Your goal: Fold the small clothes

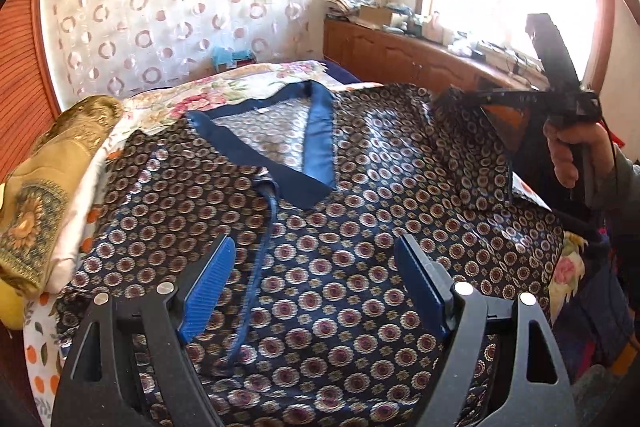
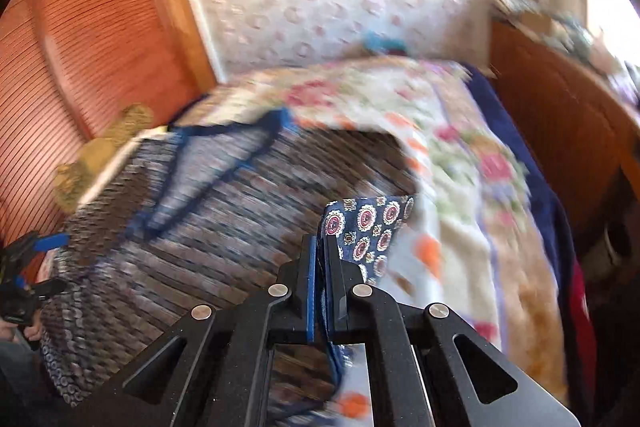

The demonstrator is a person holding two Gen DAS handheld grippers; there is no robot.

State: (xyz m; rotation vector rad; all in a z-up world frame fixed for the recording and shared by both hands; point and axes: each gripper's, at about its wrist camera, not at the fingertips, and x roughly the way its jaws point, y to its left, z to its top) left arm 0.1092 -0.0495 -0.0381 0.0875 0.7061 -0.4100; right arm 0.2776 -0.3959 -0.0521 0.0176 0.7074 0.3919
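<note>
Sunlit bedroom: on the floral bed [image 1: 256, 83], I lift the navy medallion-print satin shirt's [image 1: 320, 267] sleeve, right gripper [image 2: 322, 267] fingers clamped; left gripper [image 1: 316, 287] gapes wide. Carry it across slowly, keeping tension.

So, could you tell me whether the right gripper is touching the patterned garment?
Touching. The right wrist view shows the right gripper shut on a fold of the patterned garment, with the cloth pinched between its blue pads.

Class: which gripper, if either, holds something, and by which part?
The right gripper pinches the patterned garment at its edge; the left gripper is open, holding nothing.
</note>
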